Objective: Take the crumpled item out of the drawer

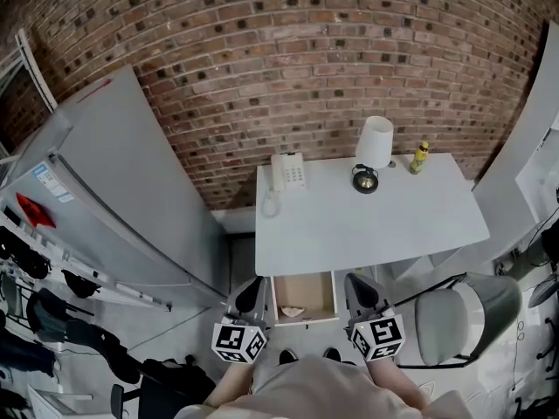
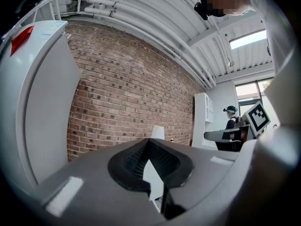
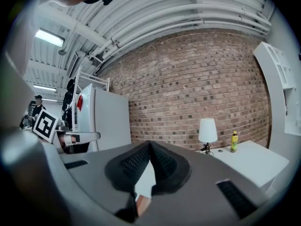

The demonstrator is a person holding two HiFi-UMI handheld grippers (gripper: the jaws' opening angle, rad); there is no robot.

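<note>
In the head view a wooden drawer (image 1: 325, 297) stands pulled out under the front edge of the white table (image 1: 367, 221). A small pale crumpled item (image 1: 292, 311) lies at the drawer's near left corner. My left gripper (image 1: 250, 295) hovers just left of the drawer and my right gripper (image 1: 359, 290) just right of it, both above it and apart from the item. In the left gripper view the left gripper (image 2: 149, 143) has its dark pads meeting at the tips with nothing held. In the right gripper view the right gripper (image 3: 150, 144) is likewise shut and empty. Neither gripper view shows the drawer's inside.
On the table stand a white phone (image 1: 287, 172), a white lamp (image 1: 376, 141) and a yellow bottle (image 1: 421, 157). A white fridge (image 1: 113, 190) fills the left side. A grey office chair (image 1: 463, 317) sits at the right. A brick wall (image 1: 288, 51) backs the table.
</note>
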